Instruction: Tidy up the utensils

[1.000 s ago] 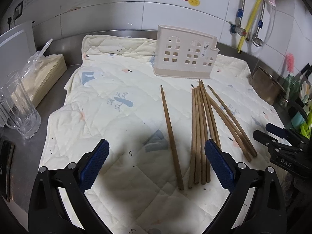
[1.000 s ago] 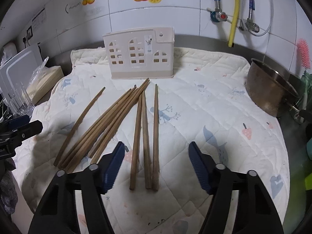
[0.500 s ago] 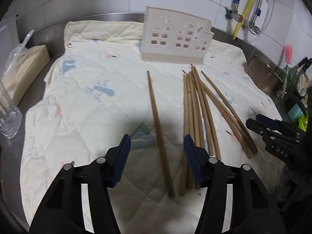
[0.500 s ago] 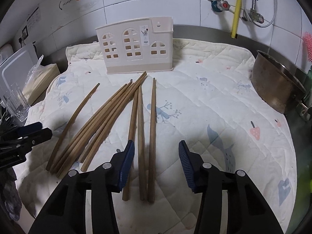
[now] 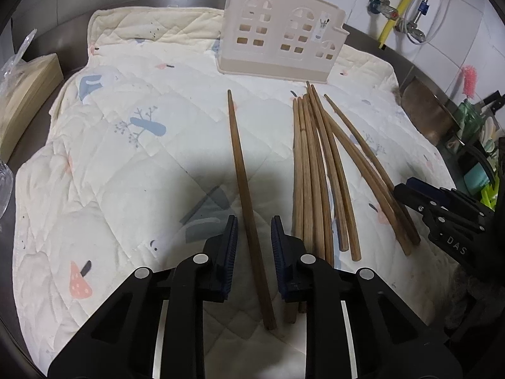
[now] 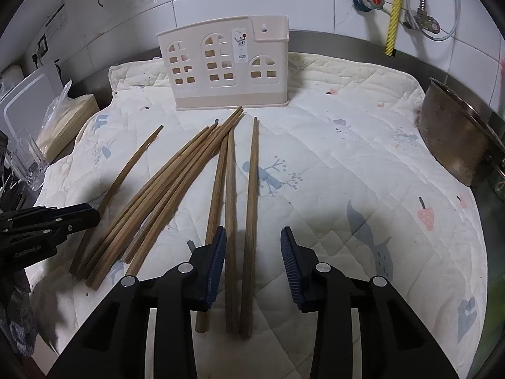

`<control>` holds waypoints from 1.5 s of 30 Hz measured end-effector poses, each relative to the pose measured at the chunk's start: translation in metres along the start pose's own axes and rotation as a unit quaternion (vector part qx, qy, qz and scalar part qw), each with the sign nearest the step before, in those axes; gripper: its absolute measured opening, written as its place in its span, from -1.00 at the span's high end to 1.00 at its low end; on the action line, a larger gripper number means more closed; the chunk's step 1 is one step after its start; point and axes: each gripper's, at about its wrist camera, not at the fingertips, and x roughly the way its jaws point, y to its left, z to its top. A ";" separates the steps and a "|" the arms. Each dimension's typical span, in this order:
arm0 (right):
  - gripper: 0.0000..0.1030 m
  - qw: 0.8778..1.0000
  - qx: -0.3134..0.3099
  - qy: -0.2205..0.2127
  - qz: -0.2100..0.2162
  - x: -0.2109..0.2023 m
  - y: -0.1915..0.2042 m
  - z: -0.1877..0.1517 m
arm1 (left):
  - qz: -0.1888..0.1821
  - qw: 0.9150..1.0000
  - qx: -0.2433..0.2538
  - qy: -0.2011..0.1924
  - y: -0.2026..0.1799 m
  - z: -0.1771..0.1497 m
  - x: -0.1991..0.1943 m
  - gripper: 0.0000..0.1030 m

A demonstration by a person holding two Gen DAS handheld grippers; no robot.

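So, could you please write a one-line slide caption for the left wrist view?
Left gripper closing around a single wooden chopstick on a quilted mat, not yet pinching it.

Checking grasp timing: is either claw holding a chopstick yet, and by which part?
Nothing is gripped yet. The left claw, just closing, straddles the lone chopstick near its thick end, pads clear. The right claw, also closing, straddles two chopsticks likewise.

Both cameras sit close above the quilt (image 5: 132, 170), angled down toward the wall. Left views from the left, right from the right; both share the chopsticks (image 6: 176, 186) and holder (image 5: 281, 50).
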 end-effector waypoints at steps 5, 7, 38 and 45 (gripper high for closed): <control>0.49 1.000 0.005 0.004 0.003 0.004 -0.002 -0.001 | -0.001 1.000 -0.003 0.009 0.000 0.000 0.005 0.65; 0.54 1.000 0.002 0.005 0.004 0.005 -0.002 -0.001 | -0.002 1.000 -0.006 0.010 0.001 0.001 0.006 0.66; 0.87 0.999 -0.015 -0.042 -0.019 -0.017 0.005 0.005 | 0.015 1.000 -0.009 0.003 0.002 0.012 -0.009 0.85; 0.87 0.995 -0.021 -0.096 -0.017 -0.051 0.007 0.031 | 0.012 0.999 0.010 -0.047 0.000 0.035 -0.045 0.87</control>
